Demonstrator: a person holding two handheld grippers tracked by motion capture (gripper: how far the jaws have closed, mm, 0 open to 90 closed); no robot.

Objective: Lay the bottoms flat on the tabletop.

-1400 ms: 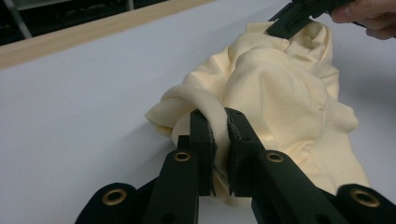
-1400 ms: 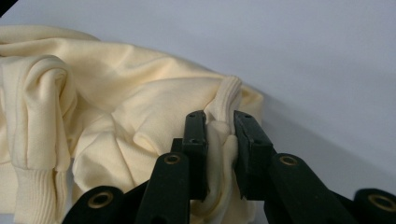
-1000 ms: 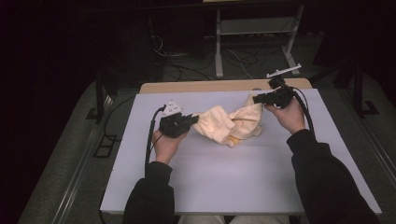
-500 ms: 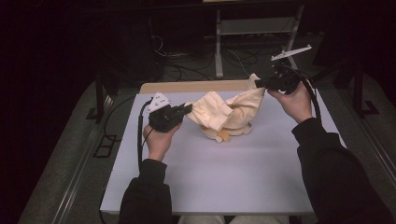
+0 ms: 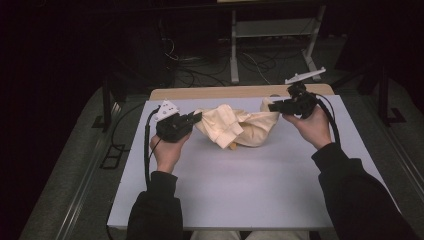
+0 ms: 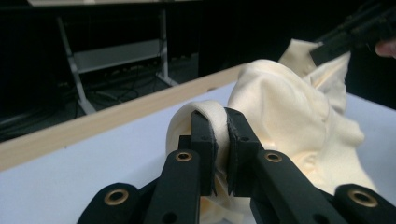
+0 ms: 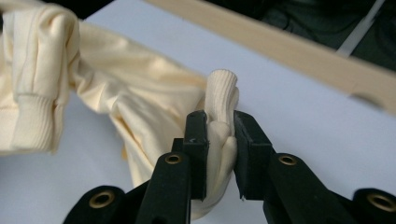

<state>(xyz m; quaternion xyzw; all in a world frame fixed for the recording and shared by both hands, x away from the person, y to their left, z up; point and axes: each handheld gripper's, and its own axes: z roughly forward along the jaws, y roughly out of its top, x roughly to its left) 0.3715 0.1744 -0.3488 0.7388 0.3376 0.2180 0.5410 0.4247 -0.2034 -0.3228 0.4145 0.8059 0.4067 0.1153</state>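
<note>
You are holding a cream garment (image 5: 239, 127) stretched between both grippers above the bench (image 5: 250, 185). Your left gripper (image 6: 221, 140) is clenching a fold of it between its jaws; your right gripper (image 7: 220, 149) is clenching a ribbed edge, its jaws pinching the cloth.

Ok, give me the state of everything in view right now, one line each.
Cream garment: bunched, held at both ends, middle sagging toward the table.
Left gripper: shut on a fold of the garment.
Right gripper: shut on a ribbed edge of the garment.
Table: white top, wooden strip along the far edge.
</note>
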